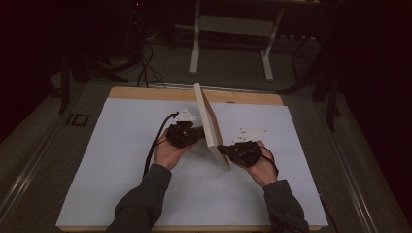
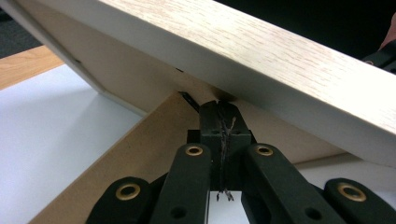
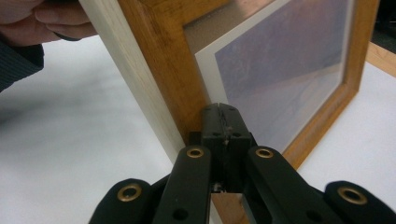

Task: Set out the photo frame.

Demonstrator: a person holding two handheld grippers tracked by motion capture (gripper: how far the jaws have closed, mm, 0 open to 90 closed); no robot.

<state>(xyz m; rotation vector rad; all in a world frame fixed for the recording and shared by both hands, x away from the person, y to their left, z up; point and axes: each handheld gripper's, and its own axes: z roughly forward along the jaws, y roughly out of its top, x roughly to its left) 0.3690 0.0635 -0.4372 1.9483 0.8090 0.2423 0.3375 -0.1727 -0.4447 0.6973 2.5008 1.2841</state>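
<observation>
desk [image 1: 121, 160]: white sheet over wood top | frame [image 1: 210, 124]: on edge at desk centre, running from far edge toward near, tilted | left claw [image 1: 200, 134]: jaws together against frame's back stand | right claw [image 1: 222, 148]: jaws together, touching frame's near front corner

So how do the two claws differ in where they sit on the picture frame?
The left claw meets the picture frame at its back, by the brown stand flap; the right claw presses the front moulding beside the glazed print. In the high view, left sits farther away, right nearer. Both are shut.
</observation>
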